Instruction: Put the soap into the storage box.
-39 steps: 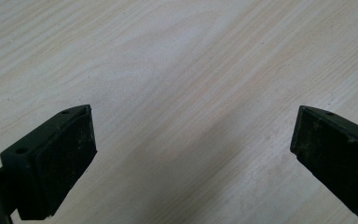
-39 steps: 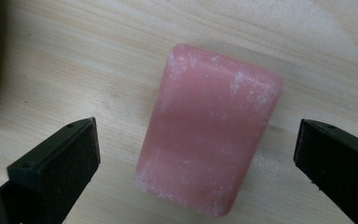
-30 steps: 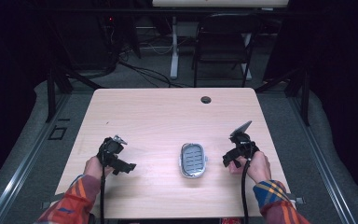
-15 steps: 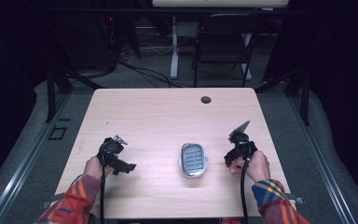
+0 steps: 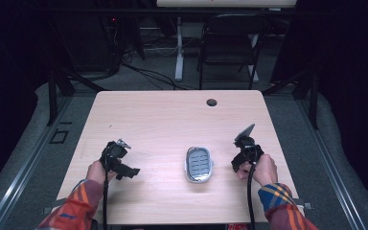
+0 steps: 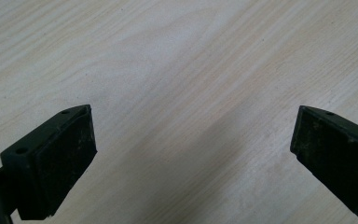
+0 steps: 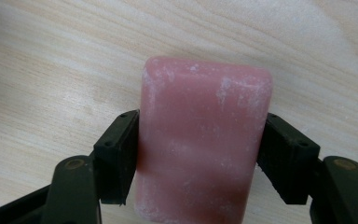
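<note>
A pink bar of soap lies on the light wooden table, and my right gripper is shut on its two long sides. In the high view that gripper is near the table's right edge, just right of an oval metal soap dish with a slotted bottom. My left gripper is at the front left of the table, well left of the dish. It stands open, with bare wood between its pads.
A small black grommet hole sits near the table's far edge. A dark chair and a desk leg stand beyond the table. Grey floor surrounds it on all sides.
The right gripper has edged slightly down and towards the dish. The left gripper and the dish have not moved.
</note>
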`<state>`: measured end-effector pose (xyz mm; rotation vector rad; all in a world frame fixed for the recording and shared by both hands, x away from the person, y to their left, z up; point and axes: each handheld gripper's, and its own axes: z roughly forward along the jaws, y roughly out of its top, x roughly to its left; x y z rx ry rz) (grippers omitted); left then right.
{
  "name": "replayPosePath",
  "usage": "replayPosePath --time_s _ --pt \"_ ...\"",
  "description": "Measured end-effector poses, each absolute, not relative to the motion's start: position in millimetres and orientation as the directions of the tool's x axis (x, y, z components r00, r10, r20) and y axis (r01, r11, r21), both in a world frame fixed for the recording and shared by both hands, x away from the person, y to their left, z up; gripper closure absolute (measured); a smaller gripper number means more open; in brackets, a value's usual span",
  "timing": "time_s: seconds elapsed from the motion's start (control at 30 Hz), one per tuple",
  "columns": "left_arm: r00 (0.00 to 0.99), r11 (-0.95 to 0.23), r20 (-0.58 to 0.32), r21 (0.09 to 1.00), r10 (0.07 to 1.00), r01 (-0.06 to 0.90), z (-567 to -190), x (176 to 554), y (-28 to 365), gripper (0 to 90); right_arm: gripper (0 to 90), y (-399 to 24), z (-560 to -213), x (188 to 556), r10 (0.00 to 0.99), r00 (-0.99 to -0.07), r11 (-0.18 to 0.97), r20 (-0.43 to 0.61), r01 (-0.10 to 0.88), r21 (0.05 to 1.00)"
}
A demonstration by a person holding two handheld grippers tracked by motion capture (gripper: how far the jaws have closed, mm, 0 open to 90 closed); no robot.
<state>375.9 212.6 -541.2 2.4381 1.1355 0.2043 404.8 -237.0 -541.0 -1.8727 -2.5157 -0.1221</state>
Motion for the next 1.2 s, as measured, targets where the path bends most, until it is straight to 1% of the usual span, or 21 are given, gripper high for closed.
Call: replayPosePath --time_s 0.1,0.23,0.33,0.37,0.53,0.57,0.67,0.7,0.73,0.87,1.07,1.1,1.2 --pt "0.653 -0.566 -0.049 0.451 0.756 0.69 -541.1 375.7 212.4 0.1 35.1 -236.2 -542.0 404.3 0.954 -0.296 0.292 0.041 0.953 0.075" --pt "0.651 -0.565 -0.049 0.449 0.758 0.692 -541.1 375.9 213.0 0.1 35.6 -232.7 -542.3 404.0 0.947 -0.32 0.319 0.009 0.946 0.065" --pt "0.652 -0.566 -0.05 0.448 0.757 0.692 -541.3 375.9 212.7 0.1 36.2 -231.8 -545.4 403.4 0.952 -0.307 0.305 0.014 0.949 0.085" --pt "0.65 -0.564 -0.051 0.449 0.758 0.693 -541.8 376.1 212.3 0.1 36.6 -232.6 -544.3 404.9 0.944 -0.33 0.329 0.007 0.943 0.054" --pt "0.654 -0.57 -0.046 0.446 0.755 0.689 -542.1 376.0 210.9 0.1 37.1 -231.7 -545.3 404.3 0.942 -0.335 0.333 0.011 0.94 0.067" --pt "0.654 -0.571 -0.045 0.447 0.755 0.689 -541.9 376.0 211.2 0.1 37.2 -232.2 -543.7 405.4 0.935 -0.355 0.354 0.005 0.934 0.044" --pt "0.652 -0.568 -0.048 0.446 0.757 0.692 -541.8 376.2 212.4 0.1 37.3 -232.8 -543.9 405.3 0.934 -0.357 0.356 0.014 0.934 0.043" --pt "0.652 -0.568 -0.048 0.445 0.756 0.692 -542.0 376.4 212.4 0.1 37.3 -233.2 -543.3 405.0 0.934 -0.356 0.355 0.016 0.934 0.049" --pt "0.653 -0.569 -0.049 0.444 0.756 0.692 -542.2 376.5 212.2 0.1 37.3 -234.0 -543.9 403.8 0.94 -0.34 0.337 0.032 0.938 0.08" --pt "0.654 -0.572 -0.048 0.441 0.755 0.692 -542.7 376.9 211.6 0.1 37.3 -235.2 -536.1 405.3 0.929 -0.369 0.368 0.015 0.928 0.052" --pt "0.653 -0.57 -0.049 0.441 0.756 0.694 -542.6 376.9 212.2 0.1 37.3 -233.4 -530.2 403.2 0.927 -0.374 0.373 0.019 0.926 0.058" --pt "0.652 -0.569 -0.051 0.442 0.756 0.694 -542.5 376.7 212.4 0.1 37.3 -233.5 -527.7 403.6 0.919 -0.395 0.394 0.014 0.919 0.028" --pt "0.652 -0.568 -0.05 0.442 0.757 0.694 -542.5 376.6 212.8 0.1 37.3 -233.4 -527.1 403.3 0.919 -0.394 0.393 0.02 0.919 0.025"
